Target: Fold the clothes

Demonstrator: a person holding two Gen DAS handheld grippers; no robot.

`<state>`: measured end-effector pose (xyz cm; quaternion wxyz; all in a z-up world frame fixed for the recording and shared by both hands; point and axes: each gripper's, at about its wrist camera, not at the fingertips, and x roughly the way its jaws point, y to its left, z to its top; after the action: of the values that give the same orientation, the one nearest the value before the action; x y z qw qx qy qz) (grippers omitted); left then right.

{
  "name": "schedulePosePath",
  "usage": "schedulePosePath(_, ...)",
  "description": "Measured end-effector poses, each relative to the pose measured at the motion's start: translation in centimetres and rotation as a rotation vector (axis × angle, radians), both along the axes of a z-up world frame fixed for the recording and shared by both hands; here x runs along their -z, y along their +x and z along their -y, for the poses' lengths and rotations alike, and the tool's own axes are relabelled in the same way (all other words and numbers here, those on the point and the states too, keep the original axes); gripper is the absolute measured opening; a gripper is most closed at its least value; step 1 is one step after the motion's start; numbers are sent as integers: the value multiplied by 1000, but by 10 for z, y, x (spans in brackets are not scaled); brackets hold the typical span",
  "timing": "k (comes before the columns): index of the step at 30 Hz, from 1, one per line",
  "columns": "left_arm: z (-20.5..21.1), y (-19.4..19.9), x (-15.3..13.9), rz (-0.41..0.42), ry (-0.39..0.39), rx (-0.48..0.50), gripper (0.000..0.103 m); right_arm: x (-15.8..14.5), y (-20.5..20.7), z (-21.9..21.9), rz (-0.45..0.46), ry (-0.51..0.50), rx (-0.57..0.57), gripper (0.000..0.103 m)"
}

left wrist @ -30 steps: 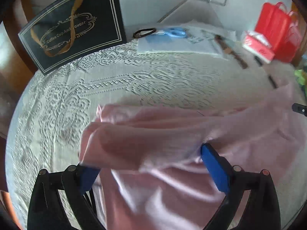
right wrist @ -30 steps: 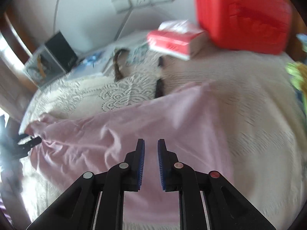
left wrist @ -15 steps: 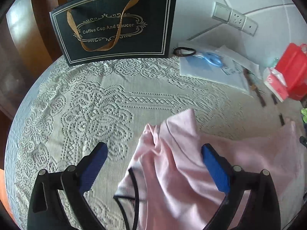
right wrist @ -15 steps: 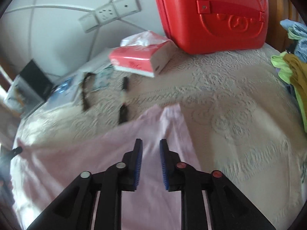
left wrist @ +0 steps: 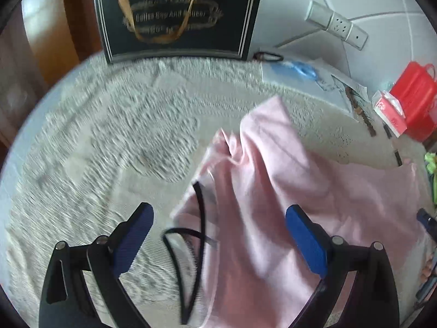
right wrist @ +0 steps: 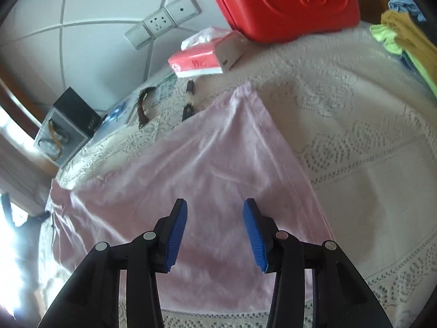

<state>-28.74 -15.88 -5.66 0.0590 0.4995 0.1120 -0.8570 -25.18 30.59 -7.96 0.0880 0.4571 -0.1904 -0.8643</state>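
While its jaws have just been spreading apart, the right gripper (right wrist: pixel 215 232) hangs released over the pink garment (right wrist: pixel 191 180), nothing pinched between its blue pads; the cloth lies flat on the lace-covered table (right wrist: pixel 368 164) beneath and ahead of it. Beyond the garment's far corner sit a tissue pack (right wrist: pixel 202 61) and a red plastic case (right wrist: pixel 284 0), and off to the right lies a heap of green and yellow clothes (right wrist: pixel 398 35). Ahead to the left, a dark strap (right wrist: pixel 142 106) and a small dark object rest right at the cloth's far edge.

The left gripper (left wrist: pixel 220 239) stands wide and released, having narrowed slightly, with the garment's bunched end (left wrist: pixel 259 180) and its black trim (left wrist: pixel 199 218) lying loose between the fingers, touching neither pad as far as the blurred view shows. Straight ahead, well apart, a black gift bag (left wrist: pixel 177 19) stands upright against the wall; blue scissors (left wrist: pixel 300 68) and papers lie ahead to the right.
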Motion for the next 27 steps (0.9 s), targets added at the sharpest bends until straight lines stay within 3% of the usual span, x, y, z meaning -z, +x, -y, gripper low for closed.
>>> schedulePosePath(1,-3,-2,10,43,8,3,81,0,1,0,-5,-2,-4,44)
schedulePosePath(2,-10,0,12,54,-82,-1,75,1,1,0,-14,0,-13,44)
schedulePosePath(3,-14,3,11,51,-109,15,57,1,2,-1,-23,-4,-18,44)
schedulePosePath(4,-15,9,6,61,-72,25,26,3,1,-3,-27,-17,-18,44)
schedulePosePath(6,-13,20,-2,74,-52,18,17,4,0,-8,-28,-55,-14,44)
schedulePosePath(9,-8,34,-13,79,-202,-24,13,5,-2,-10,-29,-85,-11,44)
schedulePosePath(13,26,42,-18,125,-230,-148,13,4,-1,-6,-33,-52,-27,44)
schedulePosePath(15,25,42,-28,94,-173,-130,18,4,-1,-6,-34,-53,-29,44)
schedulePosePath(17,13,36,-37,52,-124,-98,45,5,-1,-8,-33,-70,-26,44)
schedulePosePath(18,3,32,-41,20,-105,-79,72,5,-1,-10,-32,-83,-25,44)
schedulePosePath(19,-7,28,-45,-12,-86,-60,89,6,-1,-12,-32,-99,-23,44)
schedulePosePath(23,-47,6,-35,-54,-7,21,91,7,-1,-15,-31,-115,-31,44)
schedulePosePath(27,-80,-18,-14,-10,-46,70,91,6,0,-14,-32,-103,-38,44)
